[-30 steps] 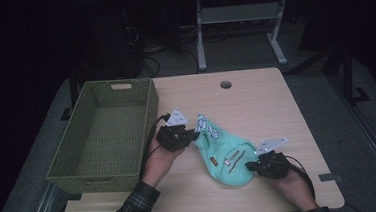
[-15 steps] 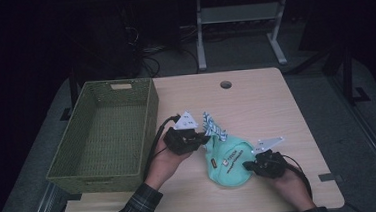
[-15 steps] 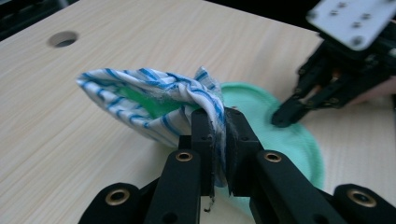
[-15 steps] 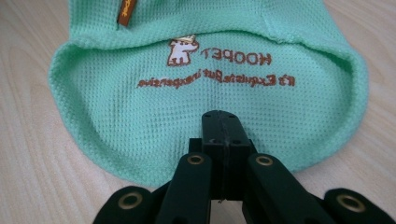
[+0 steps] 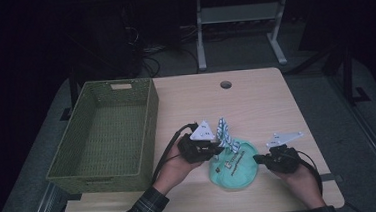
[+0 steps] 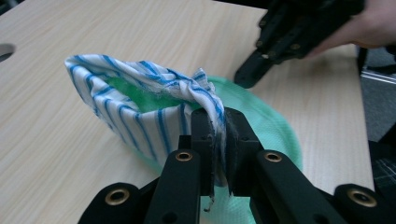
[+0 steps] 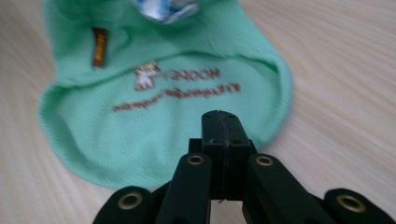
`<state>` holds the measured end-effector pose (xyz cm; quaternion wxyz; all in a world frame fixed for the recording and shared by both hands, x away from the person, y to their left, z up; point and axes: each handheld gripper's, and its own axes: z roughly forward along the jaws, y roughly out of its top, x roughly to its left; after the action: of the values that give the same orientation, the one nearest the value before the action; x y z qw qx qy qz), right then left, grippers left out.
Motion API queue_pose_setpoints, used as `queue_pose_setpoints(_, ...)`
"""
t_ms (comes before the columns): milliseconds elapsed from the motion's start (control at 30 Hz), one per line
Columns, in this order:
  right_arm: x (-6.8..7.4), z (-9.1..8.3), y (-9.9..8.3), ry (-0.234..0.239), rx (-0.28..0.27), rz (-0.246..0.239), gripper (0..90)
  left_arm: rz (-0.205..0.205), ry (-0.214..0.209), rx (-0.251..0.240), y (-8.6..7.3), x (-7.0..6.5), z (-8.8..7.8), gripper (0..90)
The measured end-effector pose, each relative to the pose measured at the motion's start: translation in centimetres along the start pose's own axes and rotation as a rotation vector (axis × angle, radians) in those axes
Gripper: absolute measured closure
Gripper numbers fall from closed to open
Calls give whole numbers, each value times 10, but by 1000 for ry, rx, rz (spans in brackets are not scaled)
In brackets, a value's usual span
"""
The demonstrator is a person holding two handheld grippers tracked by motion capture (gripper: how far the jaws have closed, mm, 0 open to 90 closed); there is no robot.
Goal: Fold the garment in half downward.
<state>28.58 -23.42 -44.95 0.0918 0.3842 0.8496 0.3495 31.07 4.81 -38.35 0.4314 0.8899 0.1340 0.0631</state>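
Since the earlier high-view frame, the left gripper (image 5: 218,148) had carried the striped hem of the green garment (image 5: 234,169) rightward, from near the basket toward the middle of the frame, and the garment had bunched into a rounder heap. In the left gripper view its jaws were clenched on the blue-and-white striped trim (image 6: 140,112), lifting that edge off the wooden table (image 5: 256,101) while the green body stayed flat below. The right gripper (image 5: 258,158) sat at the garment's right edge, lower centre-right of the high view; in the right gripper view its jaws (image 7: 222,140) were pressed fully together over the near hem, and I could not tell whether any fabric was caught between them. The printed side faced up. The step appeared to be folding or gathering the garment. Next, the left gripper would likely need to lay the striped edge down over the body, then both could carry the bundle to the green wicker basket (image 5: 149,113) at centre left.
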Motion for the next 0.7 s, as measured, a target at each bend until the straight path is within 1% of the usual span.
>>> queue_pose_setpoints(67, -2, 3, -2, -6, 25, -6, 898, 15, -13, 8, 0, -3, 3, 830)
queue_pose_setpoints(133, -2, 4, -2, -16, 43, -13, 898, 20, -26, 9, 1, -7, 8, 830)
queue_pose_setpoints(267, -5, 3, -2, -22, 40, -4, 898, 40, -48, 34, 0, -12, 17, 829)
queue_pose_setpoints(433, -7, 1, -3, -28, 37, -3, 898, 44, -69, 42, 0, -18, 29, 829)
queue_pose_setpoints(500, -8, 1, -3, -30, 37, 0, 898, 56, -76, 58, 0, -19, 32, 828)
queue_pose_setpoints(533, -8, 1, -3, -31, 37, 0, 898, 48, -80, 54, -1, -20, 35, 826)
queue_pose_setpoints(700, -9, 0, -4, -31, 34, 0, 898, 35, -99, 76, -6, -20, 43, 797)
